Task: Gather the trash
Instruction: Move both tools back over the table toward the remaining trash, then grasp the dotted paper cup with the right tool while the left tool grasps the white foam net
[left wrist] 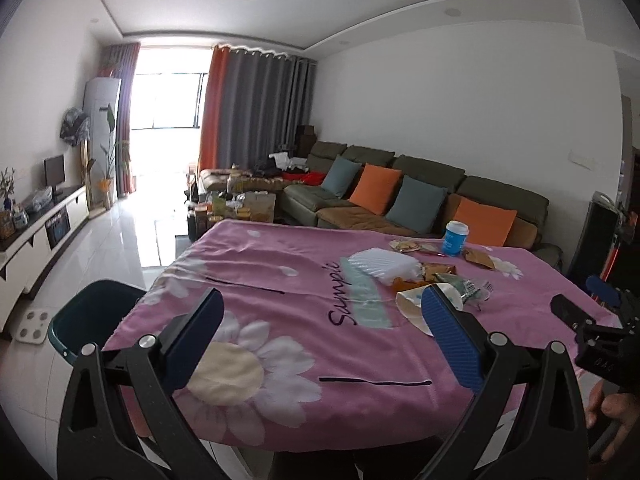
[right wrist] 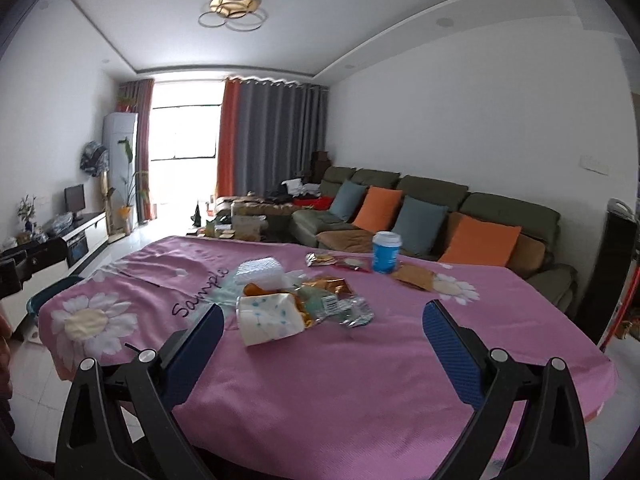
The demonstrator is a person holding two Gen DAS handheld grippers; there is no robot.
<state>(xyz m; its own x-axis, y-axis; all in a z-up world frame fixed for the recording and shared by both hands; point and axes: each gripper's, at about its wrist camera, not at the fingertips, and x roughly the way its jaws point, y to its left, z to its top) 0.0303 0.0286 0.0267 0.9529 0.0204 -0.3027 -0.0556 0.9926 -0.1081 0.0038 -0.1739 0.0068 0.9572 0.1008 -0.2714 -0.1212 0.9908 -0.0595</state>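
A table under a pink flowered cloth [left wrist: 280, 276] [right wrist: 360, 368] holds scattered trash: a white foam box [left wrist: 380, 266] [right wrist: 258, 271], a crumpled white paper bag [right wrist: 268, 320] [left wrist: 410, 304], foil and plastic wrappers [right wrist: 336, 300] [left wrist: 468, 288], flat snack packets [left wrist: 408, 246] [right wrist: 324, 259], a brown packet [right wrist: 414, 276] and a blue paper cup [left wrist: 455, 239] [right wrist: 385, 257]. A dark teal bin [left wrist: 92, 312] [right wrist: 52, 294] stands at the table's left edge. My left gripper [left wrist: 322, 312] is open and empty above the near table edge. My right gripper [right wrist: 323, 322] is open and empty, just short of the paper bag.
A green sofa [left wrist: 420, 196] with orange and blue cushions runs behind the table. A cluttered coffee table [left wrist: 240, 208] stands beyond. A TV stand [left wrist: 40, 232] lines the left wall. A white scale [left wrist: 34, 326] lies on the tiled floor. The right gripper shows in the left wrist view [left wrist: 580, 300].
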